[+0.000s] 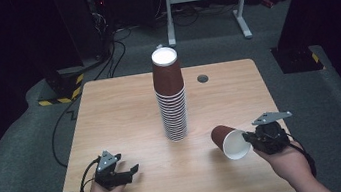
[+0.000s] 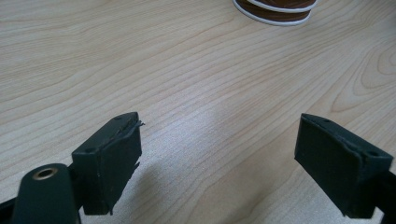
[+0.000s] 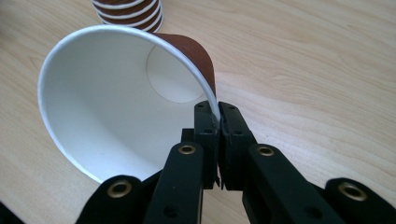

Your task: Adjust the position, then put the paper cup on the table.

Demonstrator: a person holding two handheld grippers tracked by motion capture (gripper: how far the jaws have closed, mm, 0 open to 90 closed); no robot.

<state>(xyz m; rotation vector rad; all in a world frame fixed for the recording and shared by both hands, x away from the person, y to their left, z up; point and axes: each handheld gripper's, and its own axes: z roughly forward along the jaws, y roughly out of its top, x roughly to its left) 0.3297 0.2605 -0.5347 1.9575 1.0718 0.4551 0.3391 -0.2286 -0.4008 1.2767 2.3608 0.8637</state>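
Brown paper cups make up what you are working with: one tall stack of cups (image 1: 171,98) stands upside down near the middle of the wooden surface (image 1: 112,124), its white base on top, and one single cup (image 1: 230,141) is held apart from it, to the stack's right and nearer you. The stack's nested white rims are too fine to count exactly. You hold two grippers, one in each hand. Your right gripper (image 1: 251,137) has its jaws pressed together on the single cup's rim, one jaw inside the wall and one outside, as the right gripper view shows; the cup (image 3: 121,98) lies tilted on its side there, white mouth facing back toward you and brown base pointing toward the foot of the stack (image 3: 128,11). Your left gripper (image 1: 131,172) sits low over the near left part of the surface with its jaws spread wide and nothing between them; in the left gripper view bare wood (image 2: 187,93) fills the gap, and the bottom rims of the stack (image 2: 275,9) sit well ahead at the top edge. A small round grey grommet (image 1: 202,78) is set in the surface beyond the stack.
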